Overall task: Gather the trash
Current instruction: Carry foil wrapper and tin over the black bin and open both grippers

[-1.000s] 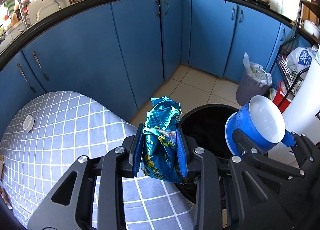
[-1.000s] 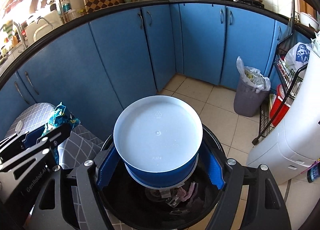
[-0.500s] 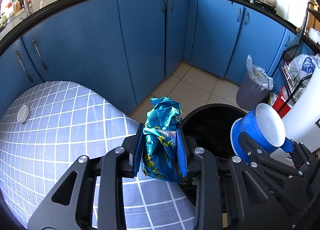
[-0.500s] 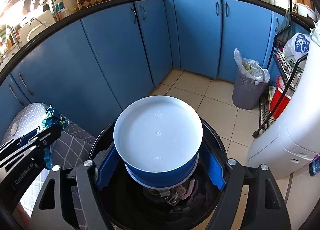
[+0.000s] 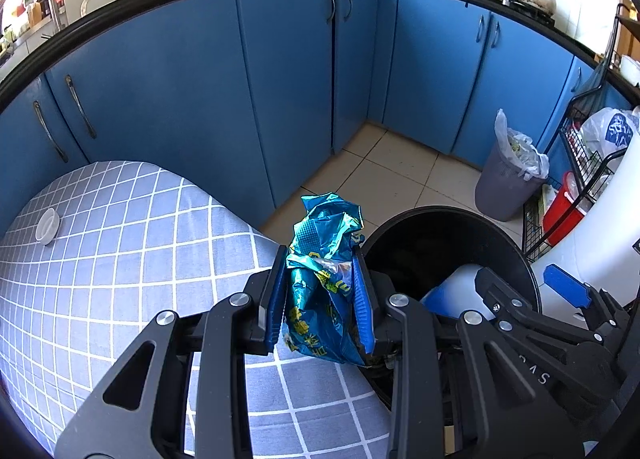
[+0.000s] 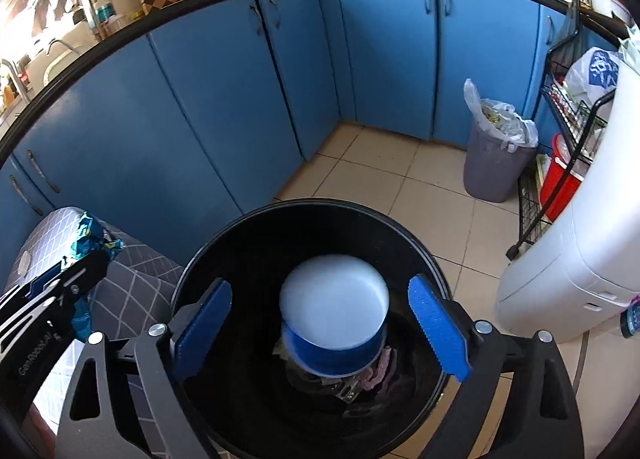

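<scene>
Right claw (image 6: 322, 333) spread above blue cup (image 6: 334, 323) in black bin (image 6: 420, 247), left claw (image 5: 322, 299) pinching wrapper (image 5: 322, 291).

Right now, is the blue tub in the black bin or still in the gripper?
In the bin. The blue tub sits inside the black bin, between the open right gripper fingers, touching neither.

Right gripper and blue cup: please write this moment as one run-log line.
right gripper: open | blue cup: inside black bin | left gripper: shut on snack wrapper

The left gripper (image 5: 322, 291) clamps a crumpled blue snack wrapper (image 5: 324, 279) above the checked tablecloth's (image 5: 120, 259) right edge, just left of the black bin (image 5: 516, 255) holding a blue-and-white container (image 5: 452, 291).
</scene>
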Demonstrator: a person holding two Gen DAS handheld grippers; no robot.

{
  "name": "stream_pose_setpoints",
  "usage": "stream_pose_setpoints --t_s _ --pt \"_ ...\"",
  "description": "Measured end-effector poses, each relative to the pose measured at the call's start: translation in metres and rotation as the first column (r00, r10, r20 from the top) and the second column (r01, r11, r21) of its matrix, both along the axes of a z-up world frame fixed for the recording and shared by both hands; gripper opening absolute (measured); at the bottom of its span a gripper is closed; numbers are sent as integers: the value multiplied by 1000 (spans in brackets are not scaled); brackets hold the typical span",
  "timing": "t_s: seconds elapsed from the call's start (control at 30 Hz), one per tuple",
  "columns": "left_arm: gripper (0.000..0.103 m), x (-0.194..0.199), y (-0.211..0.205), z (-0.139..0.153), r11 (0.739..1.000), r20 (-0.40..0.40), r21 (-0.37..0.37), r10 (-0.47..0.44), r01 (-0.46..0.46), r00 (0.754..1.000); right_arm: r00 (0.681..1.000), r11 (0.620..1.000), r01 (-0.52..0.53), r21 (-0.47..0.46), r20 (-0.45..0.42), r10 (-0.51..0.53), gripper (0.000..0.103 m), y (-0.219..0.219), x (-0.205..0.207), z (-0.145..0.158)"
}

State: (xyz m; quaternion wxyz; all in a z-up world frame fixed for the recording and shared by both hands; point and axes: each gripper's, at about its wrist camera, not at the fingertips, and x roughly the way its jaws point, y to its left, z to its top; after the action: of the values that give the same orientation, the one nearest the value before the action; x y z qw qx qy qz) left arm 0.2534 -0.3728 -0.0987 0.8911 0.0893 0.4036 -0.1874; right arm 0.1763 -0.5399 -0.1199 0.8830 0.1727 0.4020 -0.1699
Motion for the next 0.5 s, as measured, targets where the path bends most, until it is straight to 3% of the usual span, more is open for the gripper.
stream_pose_setpoints --t_s 0.5 --pt "31 -4 -10 1 999 24 39 -12 11 1000 1000 999 10 -51 2 -10 89 0 -11 5"
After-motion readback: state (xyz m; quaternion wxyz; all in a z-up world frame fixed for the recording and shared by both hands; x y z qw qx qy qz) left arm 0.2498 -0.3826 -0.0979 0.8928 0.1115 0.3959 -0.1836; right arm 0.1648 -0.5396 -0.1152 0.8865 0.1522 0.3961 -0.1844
